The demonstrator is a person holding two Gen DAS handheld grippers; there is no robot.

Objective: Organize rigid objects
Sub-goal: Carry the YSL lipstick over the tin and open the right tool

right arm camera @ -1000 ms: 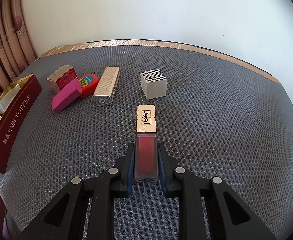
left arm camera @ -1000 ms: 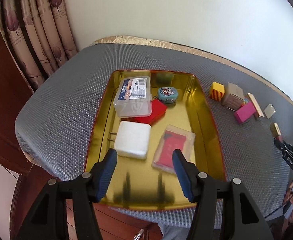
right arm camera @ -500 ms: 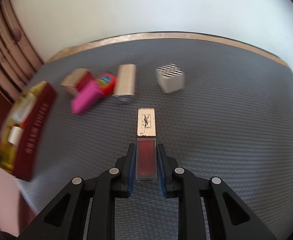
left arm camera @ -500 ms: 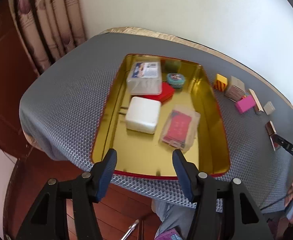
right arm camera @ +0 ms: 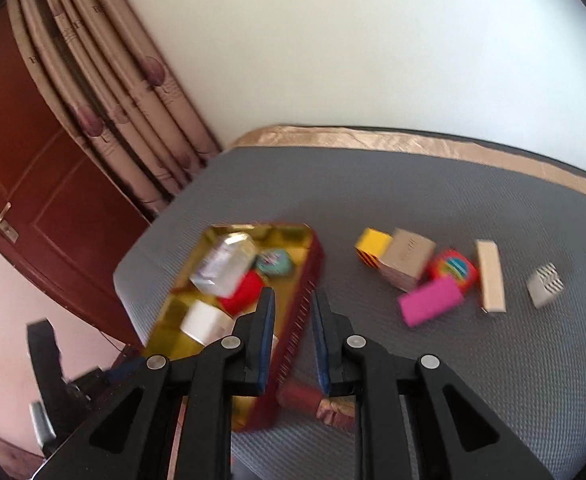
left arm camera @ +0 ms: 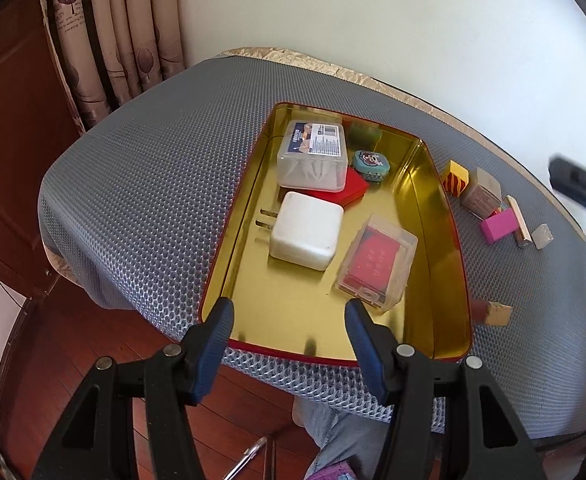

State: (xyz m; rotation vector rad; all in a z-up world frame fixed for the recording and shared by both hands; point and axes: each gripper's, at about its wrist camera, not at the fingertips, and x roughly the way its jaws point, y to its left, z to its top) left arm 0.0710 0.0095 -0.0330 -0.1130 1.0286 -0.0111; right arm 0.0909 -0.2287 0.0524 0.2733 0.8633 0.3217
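A gold-capped red lipstick (left arm camera: pixel 491 312) lies on the grey mat against the right outer wall of the gold tin (left arm camera: pixel 449 240). In the right wrist view the lipstick (right arm camera: pixel 321 404) shows below my right gripper (right arm camera: pixel 293 294), whose jaws are shut to a narrow gap with nothing between them, above the tin's red wall (right arm camera: pixel 313 256). That gripper is a dark blur (left arm camera: pixel 581 188) in the left wrist view. My left gripper (left arm camera: pixel 289 308) hangs open and empty over the tin's near rim. The tin holds a labelled clear box (left arm camera: pixel 313 156), a white charger (left arm camera: pixel 305 230) and a clear case (left arm camera: pixel 377 260).
Loose on the mat right of the tin: a yellow striped cube (right arm camera: pixel 373 248), a tan box (right arm camera: pixel 407 260), a red tape measure (right arm camera: pixel 453 272), a pink block (right arm camera: pixel 431 300), a gold tube (right arm camera: pixel 491 276) and a zigzag cube (right arm camera: pixel 547 284). Curtain and brown door stand left.
My right gripper rose and swung left toward the tin. The lipstick left its jaws and now lies on the mat beside the tin. The left gripper drew back to the tin's near rim.
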